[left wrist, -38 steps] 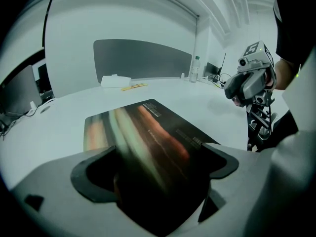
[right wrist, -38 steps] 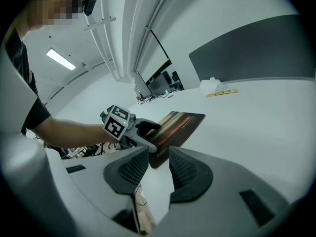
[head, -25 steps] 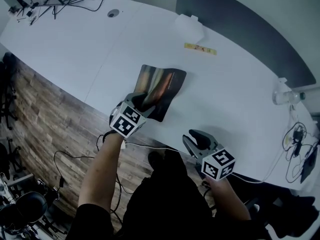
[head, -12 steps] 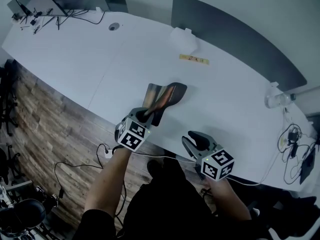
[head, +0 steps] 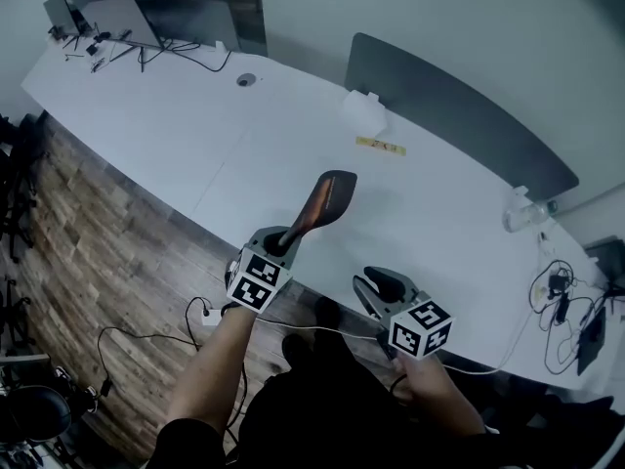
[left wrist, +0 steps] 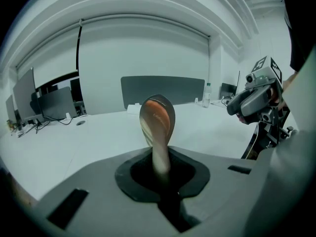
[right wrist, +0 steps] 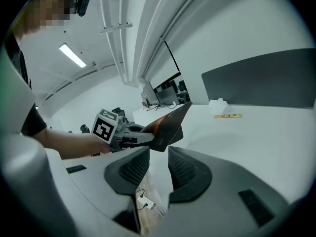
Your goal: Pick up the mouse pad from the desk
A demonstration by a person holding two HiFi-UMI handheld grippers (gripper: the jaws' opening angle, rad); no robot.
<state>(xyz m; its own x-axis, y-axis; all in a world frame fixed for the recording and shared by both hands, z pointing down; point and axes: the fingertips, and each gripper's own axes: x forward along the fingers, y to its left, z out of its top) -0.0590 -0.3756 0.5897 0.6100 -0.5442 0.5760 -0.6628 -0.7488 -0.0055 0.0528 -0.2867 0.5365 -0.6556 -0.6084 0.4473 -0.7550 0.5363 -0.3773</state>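
The mouse pad (head: 327,197), dark with an orange-brown sheen, is off the white desk (head: 439,213) and stands up edge-on from my left gripper (head: 285,241), which is shut on its near edge. In the left gripper view the pad (left wrist: 157,120) rises bent out of the shut jaws of my left gripper (left wrist: 160,166). My right gripper (head: 377,287) hovers over the desk's near edge, to the right of the pad and apart from it. Its jaws have just been closing a little but stand open with nothing between them, as the right gripper (right wrist: 157,171) view shows.
A grey divider panel (head: 449,115) runs along the desk's far side. Near it lie a white box (head: 363,113) and a yellow strip (head: 381,146). A bottle (head: 518,213) and cables (head: 562,291) are at the right, monitors (head: 117,18) at the far left. Wooden floor (head: 88,233) lies below.
The left gripper has closed on the pad's near edge and risen, lifting the pad from flat on the desk to standing clear of it. The right gripper has risen slightly.
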